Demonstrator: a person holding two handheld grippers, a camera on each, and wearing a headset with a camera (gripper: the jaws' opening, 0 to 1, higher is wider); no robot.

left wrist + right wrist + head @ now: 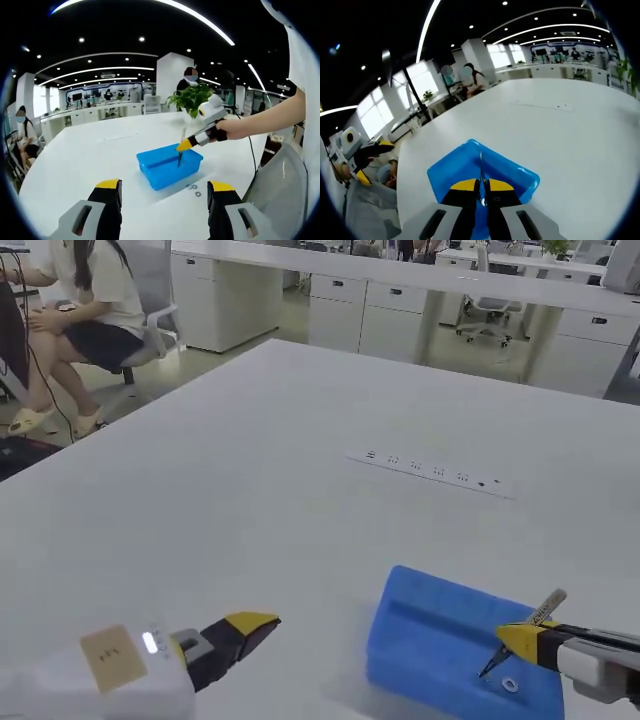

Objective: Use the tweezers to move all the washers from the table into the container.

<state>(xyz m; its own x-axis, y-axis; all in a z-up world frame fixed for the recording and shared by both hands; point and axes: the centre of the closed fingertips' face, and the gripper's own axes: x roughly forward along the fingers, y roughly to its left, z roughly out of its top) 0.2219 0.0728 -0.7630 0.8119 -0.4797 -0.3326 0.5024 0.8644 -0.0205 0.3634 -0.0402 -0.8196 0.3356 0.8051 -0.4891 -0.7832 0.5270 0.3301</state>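
**Drop-off at the container, with two washers yet to fetch.**
At the near left, your left tongs (164,186) hang released over the counter (300,440). To the right, your right tongs (482,186) are clenched on the tweezers (481,167), tips down in the container (430,630). A washer (510,685) lies by the tips, so this drop looks done. Next, I'd judge, lift clear and pinch one of the two washers (190,187) by the container's near corner. The left gripper view gives you those; the head view gives the one inside.
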